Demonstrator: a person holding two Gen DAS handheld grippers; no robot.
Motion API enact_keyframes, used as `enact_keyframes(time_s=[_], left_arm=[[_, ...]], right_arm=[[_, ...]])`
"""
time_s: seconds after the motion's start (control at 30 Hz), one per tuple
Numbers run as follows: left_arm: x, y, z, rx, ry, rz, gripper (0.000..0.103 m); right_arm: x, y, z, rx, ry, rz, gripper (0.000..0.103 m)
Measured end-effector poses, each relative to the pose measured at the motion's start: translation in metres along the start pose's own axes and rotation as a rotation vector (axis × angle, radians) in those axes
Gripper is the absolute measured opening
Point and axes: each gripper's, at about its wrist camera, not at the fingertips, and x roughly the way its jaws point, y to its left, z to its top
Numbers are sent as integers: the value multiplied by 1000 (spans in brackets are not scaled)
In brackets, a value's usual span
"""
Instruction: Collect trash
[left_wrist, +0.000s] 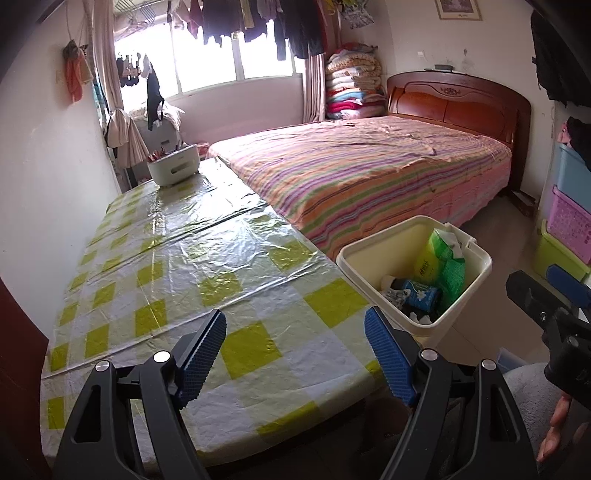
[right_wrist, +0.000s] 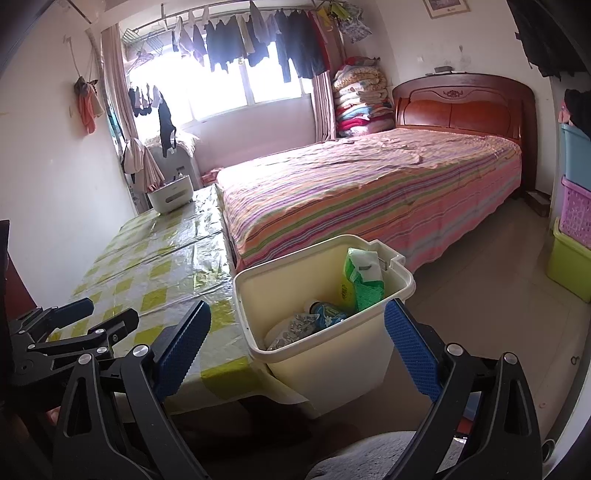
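Observation:
A cream plastic trash bin (left_wrist: 469, 295) (right_wrist: 332, 354) stands on the floor at the table's right edge. It holds a green packet (left_wrist: 443, 266) (right_wrist: 364, 277), a blue wrapper (left_wrist: 421, 293) (right_wrist: 330, 314) and some crumpled grey trash (right_wrist: 295, 326). My left gripper (left_wrist: 295, 354) is open and empty above the near end of the table with the green checked cloth (left_wrist: 184, 266) (right_wrist: 162, 266). My right gripper (right_wrist: 297, 343) is open and empty just in front of the bin; it also shows at the right edge of the left wrist view (left_wrist: 546, 295). The left gripper shows at the left of the right wrist view (right_wrist: 99, 314).
A white caddy (left_wrist: 173, 168) (right_wrist: 170, 197) sits at the table's far end. A bed with a striped sheet (left_wrist: 369, 166) (right_wrist: 369, 184) lies along the table's right side. Stacked plastic storage boxes (left_wrist: 569, 218) (right_wrist: 574, 229) stand at the right wall. Tiled floor (right_wrist: 498, 288) lies beyond the bin.

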Motion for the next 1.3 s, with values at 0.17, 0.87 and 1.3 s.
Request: enact_keyframes(time_s=[0.17,0.87,1.3], left_arm=[[4,-6,1,2,8,-10,75],[17,-41,0,68,60,-98,75],[9,-54,0,94,3,-110,75]], right_arm=[[0,-9,-2,23,1,-13,93],[5,-33,-10,73,12,-35,93],[5,-40,-14,90,16,-54,93]])
